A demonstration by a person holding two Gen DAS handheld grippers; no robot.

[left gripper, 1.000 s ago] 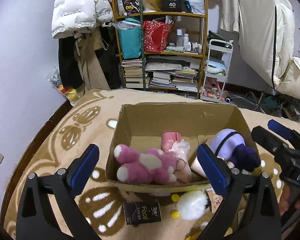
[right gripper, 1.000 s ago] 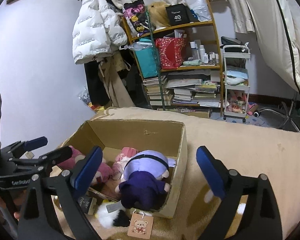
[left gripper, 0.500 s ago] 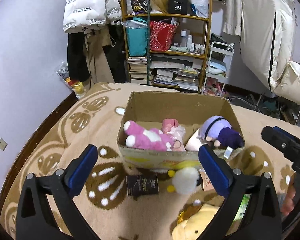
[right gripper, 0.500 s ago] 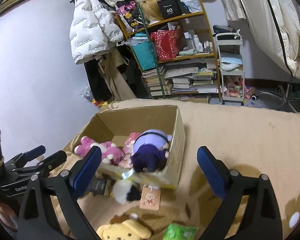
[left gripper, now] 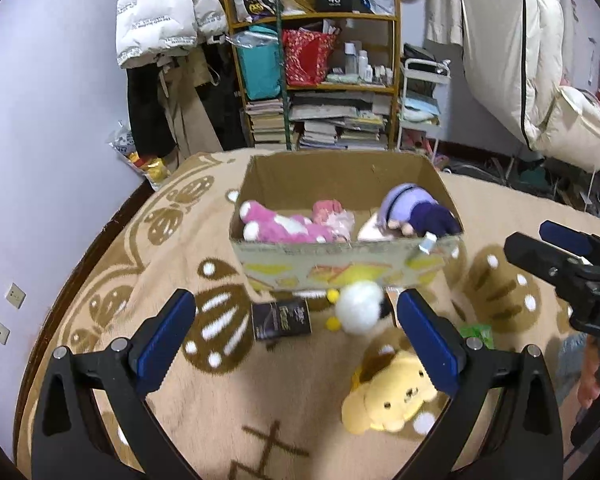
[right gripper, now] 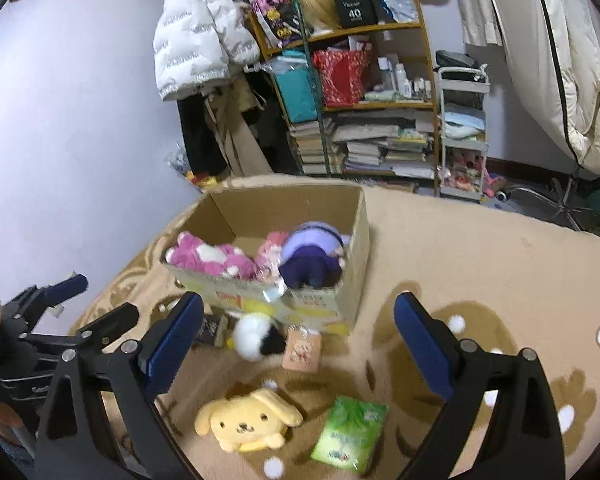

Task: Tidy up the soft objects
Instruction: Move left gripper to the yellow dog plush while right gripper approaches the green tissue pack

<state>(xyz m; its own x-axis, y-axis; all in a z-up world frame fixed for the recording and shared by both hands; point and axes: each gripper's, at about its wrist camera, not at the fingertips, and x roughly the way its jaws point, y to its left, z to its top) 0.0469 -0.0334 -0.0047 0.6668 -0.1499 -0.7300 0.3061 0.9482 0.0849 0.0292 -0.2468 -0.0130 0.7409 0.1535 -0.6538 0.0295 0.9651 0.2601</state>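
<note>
The box (left gripper: 346,270) is matt brown cardboard with a printed paper front. The rug (right gripper: 480,264) under it is soft, fuzzy cloth. The yellow dog toy (right gripper: 246,420), at 6 o'clock from the box, is smooth plush, and the pink toy (left gripper: 280,226) inside looks more shaggy. At 3 o'clock from the dog, the green packet (right gripper: 350,434) is glossy plastic film. The left gripper (left gripper: 300,344) has matt black plastic arms with ribbed blue pads (left gripper: 162,342). The shelf (right gripper: 380,32) is varnished wood.

Even, cool indoor light, soft shadows — fisheye bends the edges to black, nearby plush toys smear with motion blur.
</note>
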